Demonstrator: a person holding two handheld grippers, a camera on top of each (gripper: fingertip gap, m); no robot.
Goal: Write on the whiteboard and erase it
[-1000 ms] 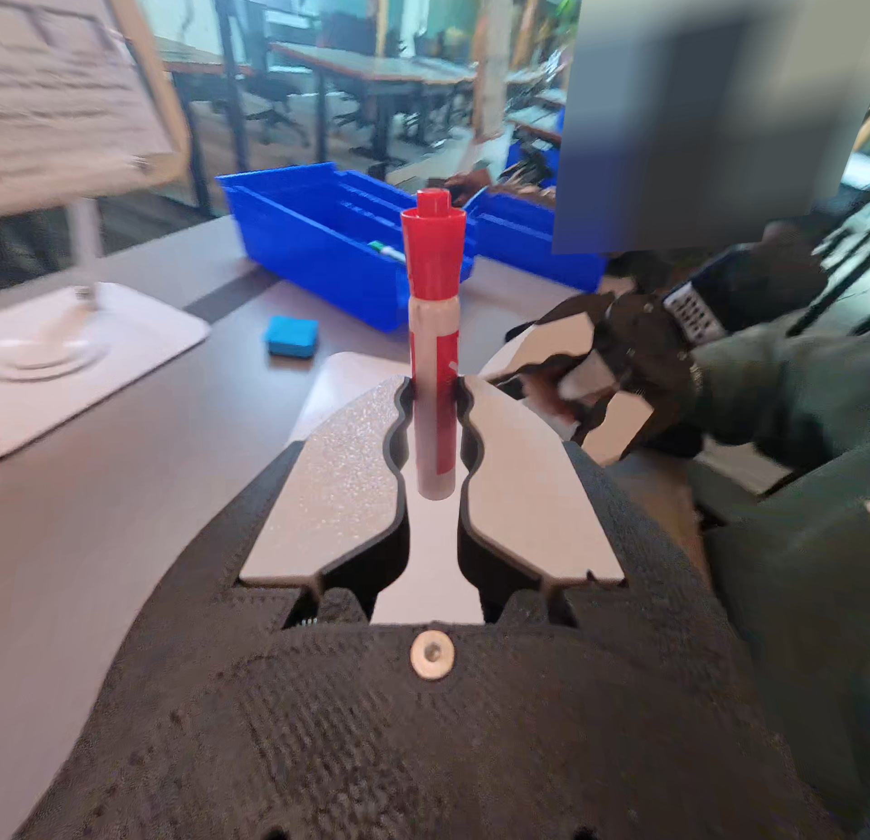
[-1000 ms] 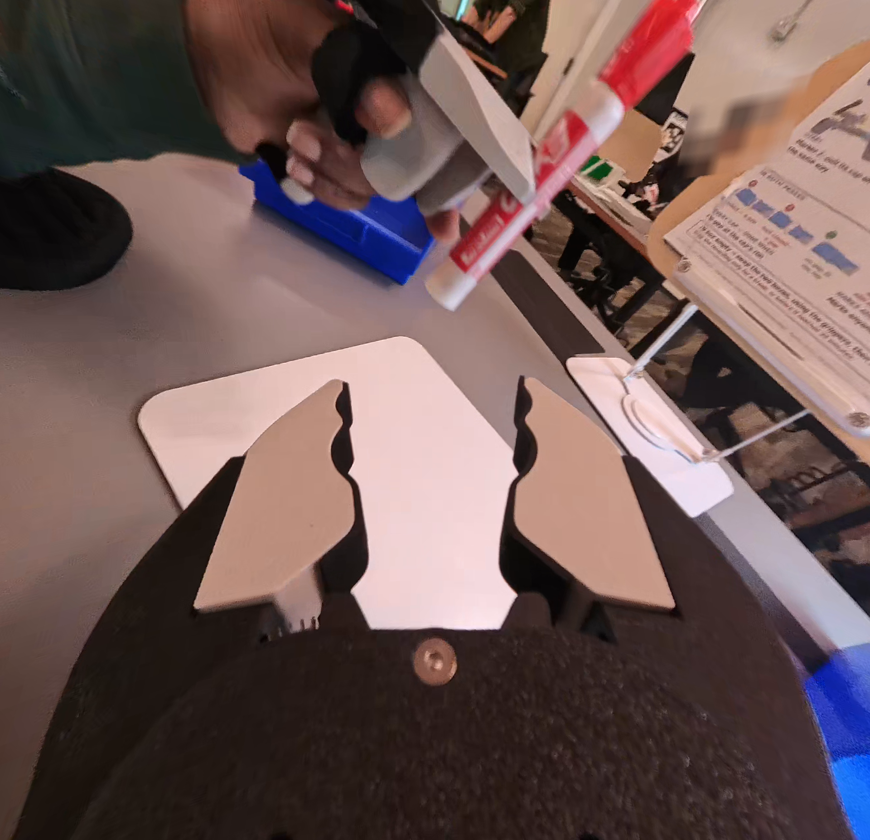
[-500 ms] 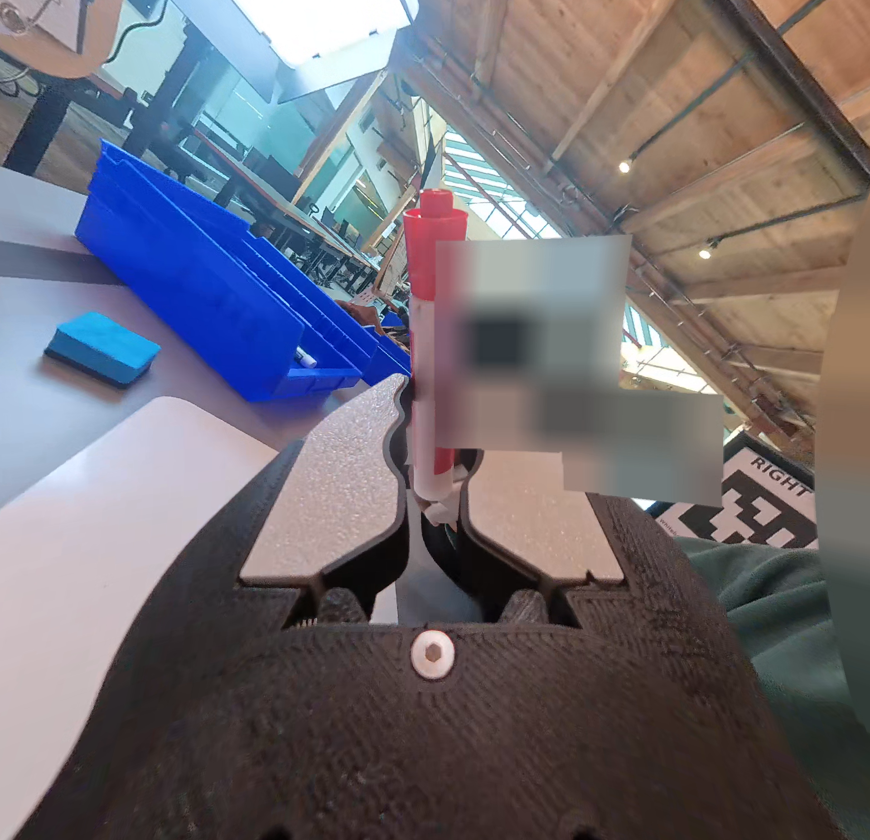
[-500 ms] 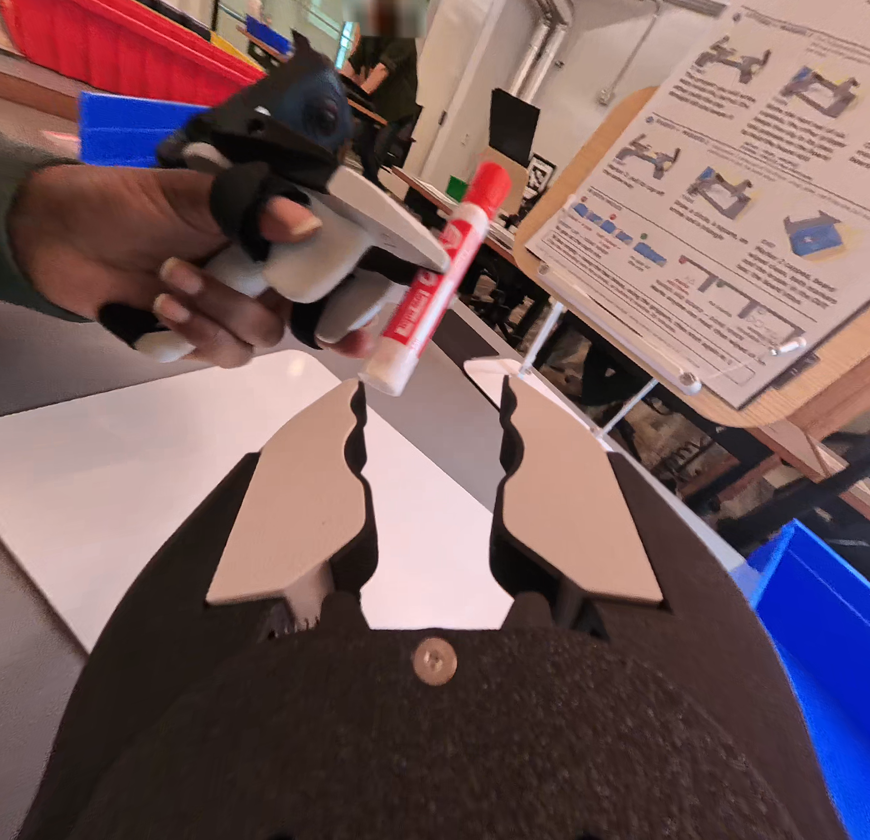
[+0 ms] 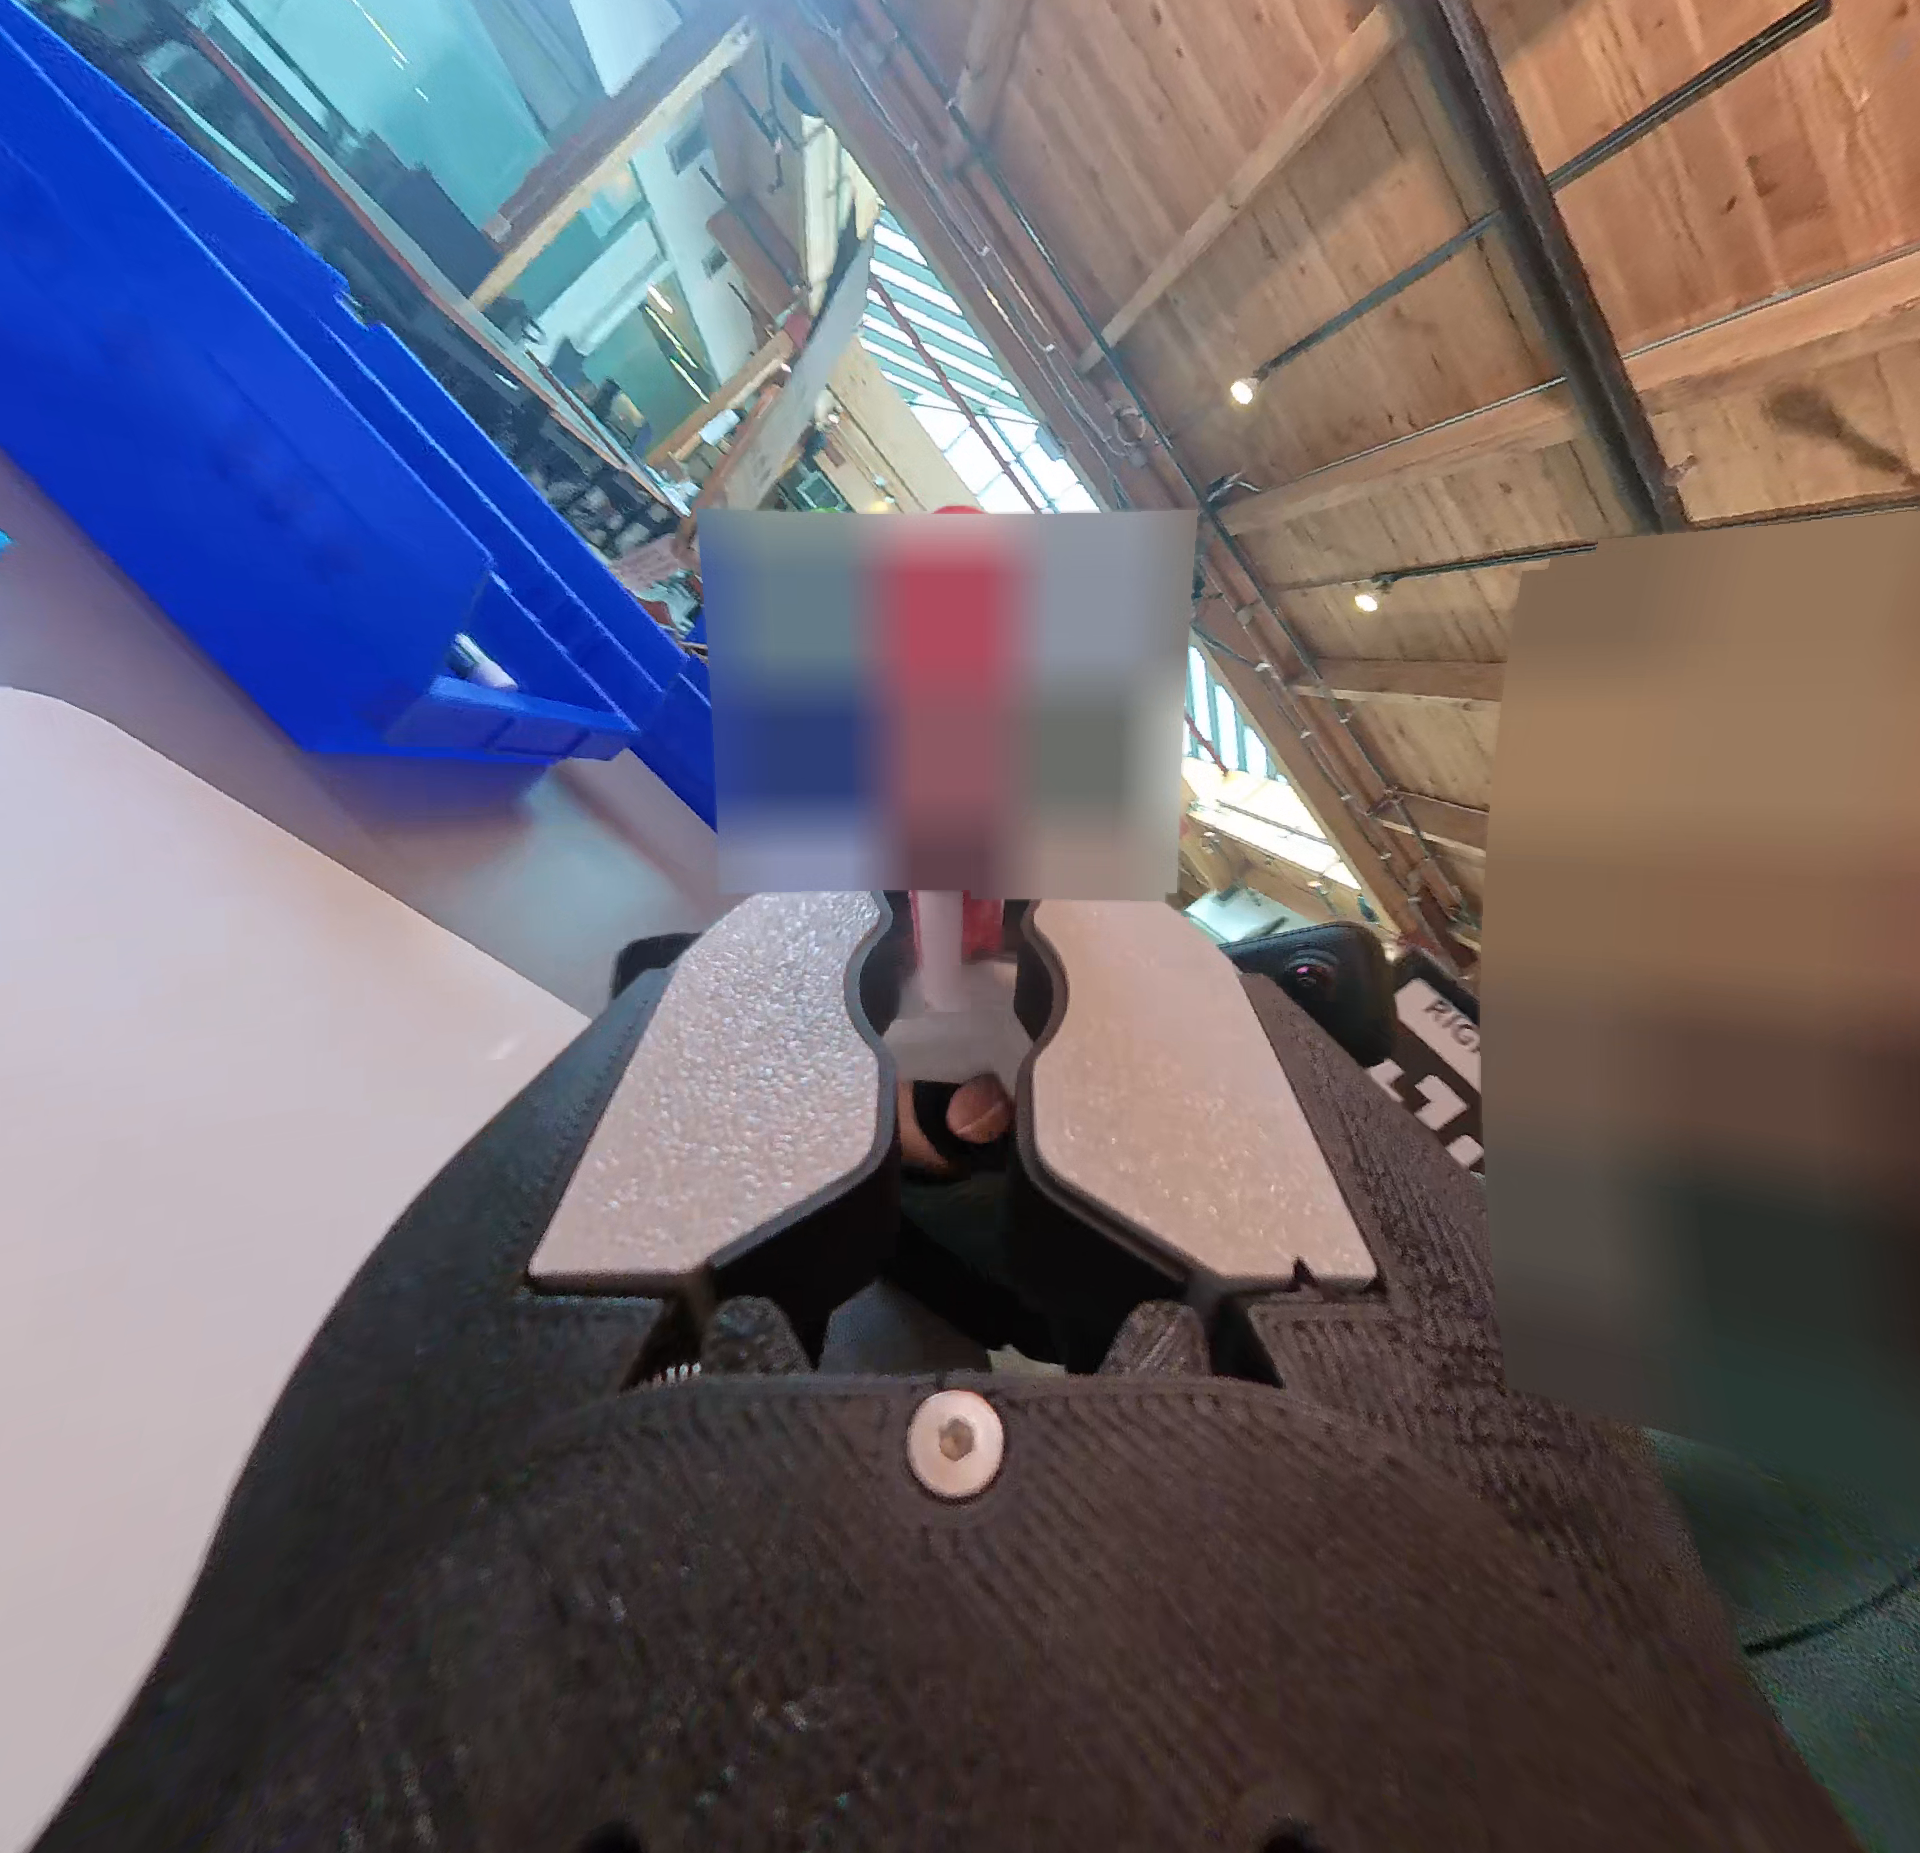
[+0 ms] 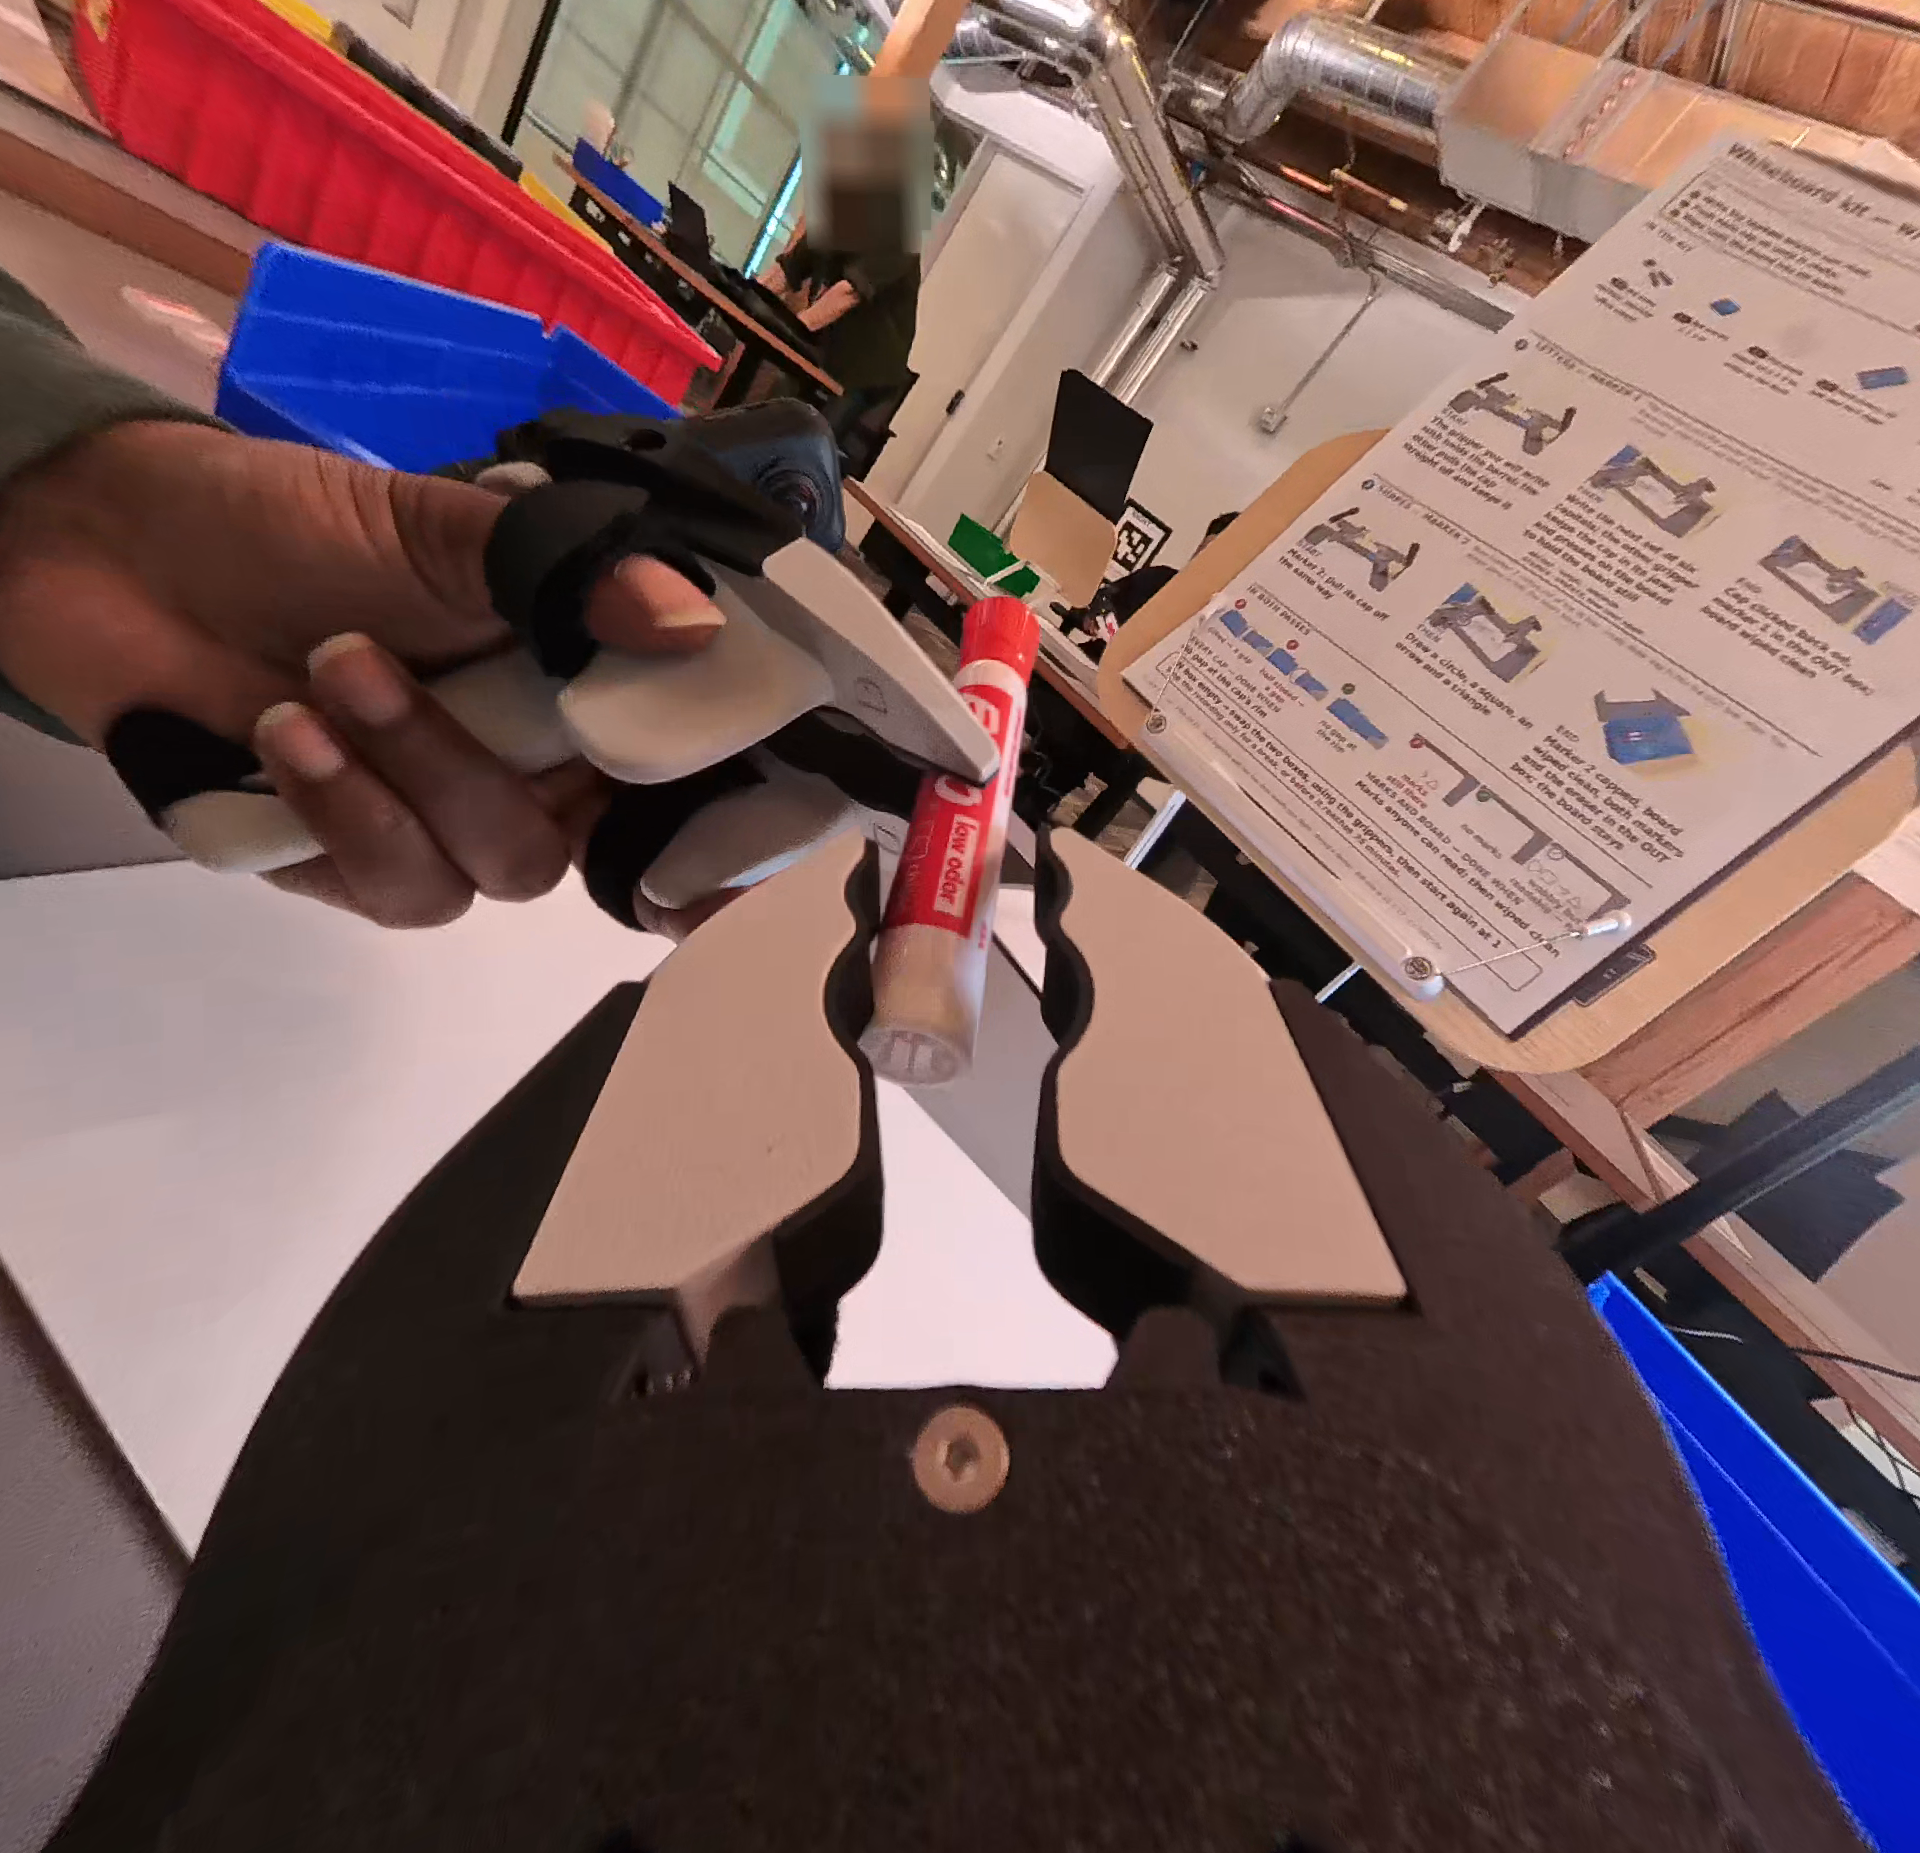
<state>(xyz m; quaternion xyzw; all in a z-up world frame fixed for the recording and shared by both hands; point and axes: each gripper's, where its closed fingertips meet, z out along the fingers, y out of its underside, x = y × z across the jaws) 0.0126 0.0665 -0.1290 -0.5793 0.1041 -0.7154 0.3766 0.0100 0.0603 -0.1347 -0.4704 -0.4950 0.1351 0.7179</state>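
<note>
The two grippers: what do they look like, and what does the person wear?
Each gripper, left gripper and right gripper, has a black, rough printed body, one silver screw in the middle, and two flat pale grey fingers with wavy black inner edges. The left gripper carries a small black camera and white handle parts. The sleeve is dark green.

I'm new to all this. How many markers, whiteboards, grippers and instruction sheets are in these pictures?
Marker: 1
Whiteboard: 1
Grippers: 2, the left gripper and the right gripper
Instruction sheet: 1
Total: 5
</note>
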